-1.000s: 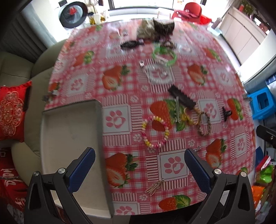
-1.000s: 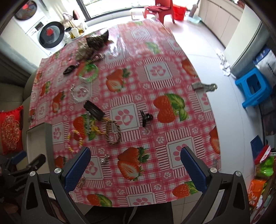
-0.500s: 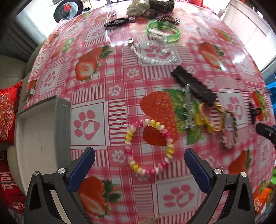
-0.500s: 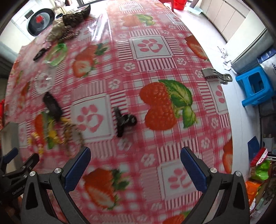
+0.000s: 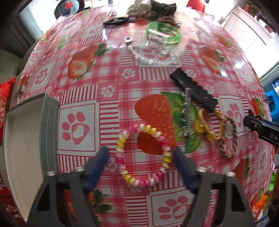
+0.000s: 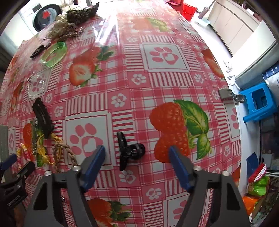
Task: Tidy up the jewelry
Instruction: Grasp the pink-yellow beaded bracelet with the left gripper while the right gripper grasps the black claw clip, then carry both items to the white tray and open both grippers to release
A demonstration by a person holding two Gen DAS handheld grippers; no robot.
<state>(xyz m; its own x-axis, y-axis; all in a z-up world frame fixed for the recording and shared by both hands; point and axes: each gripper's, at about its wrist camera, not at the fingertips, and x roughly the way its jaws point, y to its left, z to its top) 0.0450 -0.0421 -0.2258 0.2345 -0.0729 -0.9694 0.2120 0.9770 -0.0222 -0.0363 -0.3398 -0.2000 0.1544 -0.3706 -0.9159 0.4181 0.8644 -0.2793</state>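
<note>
Both grippers had come down close over the strawberry-print tablecloth, and each was closing on its own piece. The left gripper straddled the pastel beaded bracelet, its blue jaws either side of the loop and narrowing, the pads not yet pressing on the beads as far as I could see. The right gripper was doing the same around the small black claw clip, which lay between its jaws, toward the right edge of the table; there too the jaws were drawing in but stood apart from the clip.

The grey tray sat at the table's left edge, just beside the bracelet, and what I could see of its pale inside held nothing. So the sorting looked barely begun, by my reckoning. Everything else was lying loose on the cloth: the long black hair clip with a rhinestone pin against it, the yellow tie and the braided cord bracelet tangled together toward the right, the clear crystal bracelet and the green bangle further back, and a heap of scrunchies at the far edge.

Two first pickups were in hand; nearly the whole spread remained to be carried over.
</note>
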